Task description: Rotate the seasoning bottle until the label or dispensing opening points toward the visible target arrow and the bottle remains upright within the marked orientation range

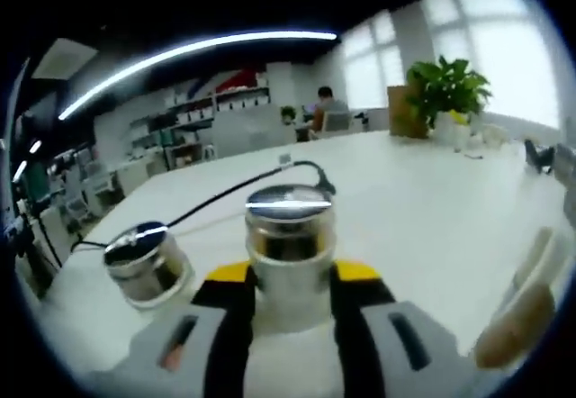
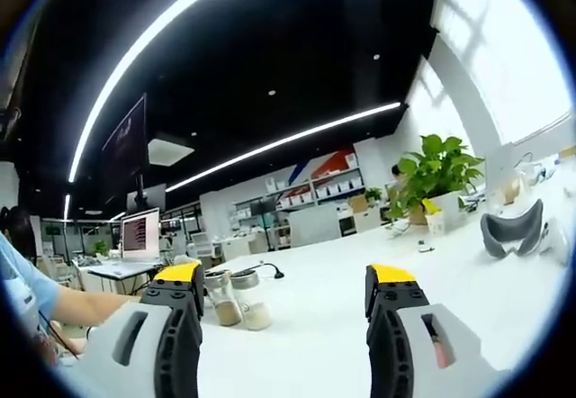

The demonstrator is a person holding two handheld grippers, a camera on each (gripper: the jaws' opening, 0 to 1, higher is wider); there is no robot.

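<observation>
Left gripper [image 1: 290, 285] clamped on upright seasoning bottle [image 1: 290, 236], second bottle [image 1: 146, 261] beside, right gripper [image 2: 286, 299] jaws apart above white table [image 2: 315, 326]

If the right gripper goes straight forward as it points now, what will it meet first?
Probably nothing soon: the right gripper is open, with only bare white table between its jaws. The two seasoning bottles stand left of that line, beside the left jaw. Depth is unclear.

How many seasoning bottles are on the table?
2. One seasoning bottle sits between the left gripper jaws; the other bottle stands just left of it.
</observation>
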